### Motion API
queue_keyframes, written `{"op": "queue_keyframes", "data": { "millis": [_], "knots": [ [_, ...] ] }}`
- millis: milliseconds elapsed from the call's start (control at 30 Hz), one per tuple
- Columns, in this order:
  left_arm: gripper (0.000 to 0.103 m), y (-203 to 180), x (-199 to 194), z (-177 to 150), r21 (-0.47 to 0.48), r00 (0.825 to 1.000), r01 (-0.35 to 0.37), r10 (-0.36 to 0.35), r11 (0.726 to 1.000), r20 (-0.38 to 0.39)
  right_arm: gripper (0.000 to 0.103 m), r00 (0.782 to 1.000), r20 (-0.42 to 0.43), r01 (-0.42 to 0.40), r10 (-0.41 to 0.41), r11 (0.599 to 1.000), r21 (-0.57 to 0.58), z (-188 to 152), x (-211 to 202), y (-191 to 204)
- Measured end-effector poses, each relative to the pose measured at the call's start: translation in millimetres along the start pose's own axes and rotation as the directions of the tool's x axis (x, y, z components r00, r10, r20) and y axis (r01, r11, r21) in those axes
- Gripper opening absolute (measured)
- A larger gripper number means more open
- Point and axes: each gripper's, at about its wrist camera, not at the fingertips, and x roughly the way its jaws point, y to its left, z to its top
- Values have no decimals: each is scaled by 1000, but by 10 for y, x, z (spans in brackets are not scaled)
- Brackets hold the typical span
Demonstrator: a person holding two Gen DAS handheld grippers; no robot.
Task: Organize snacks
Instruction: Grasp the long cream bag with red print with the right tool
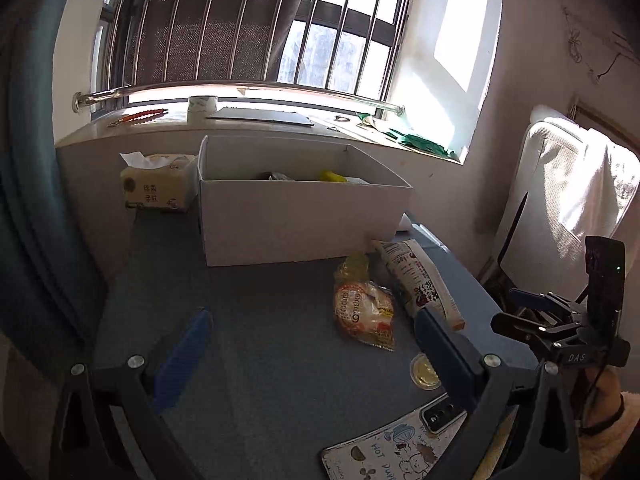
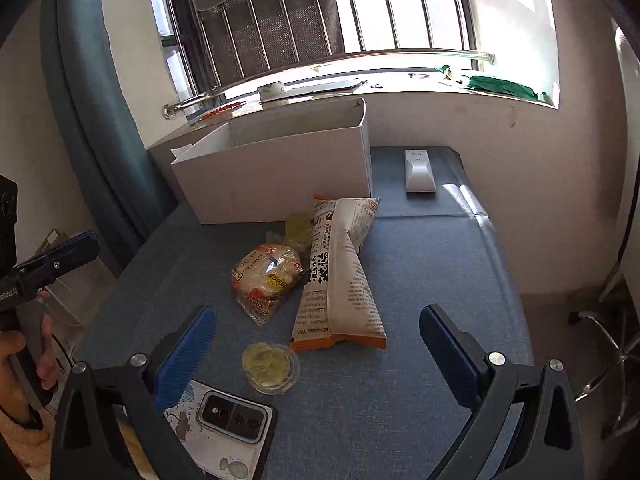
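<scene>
A white open box point(image 1: 296, 216) point(image 2: 276, 176) stands at the back of the blue table; a dark and a yellow item show inside it. In front of it lie a clear orange bread bag point(image 1: 366, 312) point(image 2: 266, 276), a long white-and-orange snack bag point(image 1: 420, 280) point(image 2: 340, 276), a yellow jelly cup by the box point(image 1: 354, 266) point(image 2: 298, 228) and a second jelly cup nearer me point(image 1: 425, 372) point(image 2: 271, 366). My left gripper point(image 1: 316, 344) is open and empty, left of the snacks. My right gripper point(image 2: 318, 346) is open and empty, over the long bag's near end.
A phone in a cartoon case point(image 1: 396, 444) point(image 2: 224, 428) lies at the table's near edge. A tissue pack point(image 1: 158, 182) stands left of the box. A white remote point(image 2: 418, 170) lies right of the box. A window sill and a white chair point(image 1: 568, 184) flank the table.
</scene>
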Motion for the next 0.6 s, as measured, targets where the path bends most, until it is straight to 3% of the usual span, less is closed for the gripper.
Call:
{"op": "queue_keyframes", "data": {
  "millis": [600],
  "knots": [
    [103, -30, 167, -70, 19, 999, 4, -3, 1000, -54, 103, 990, -138, -11, 10, 1000, -10, 289, 898, -66]
  ]
}}
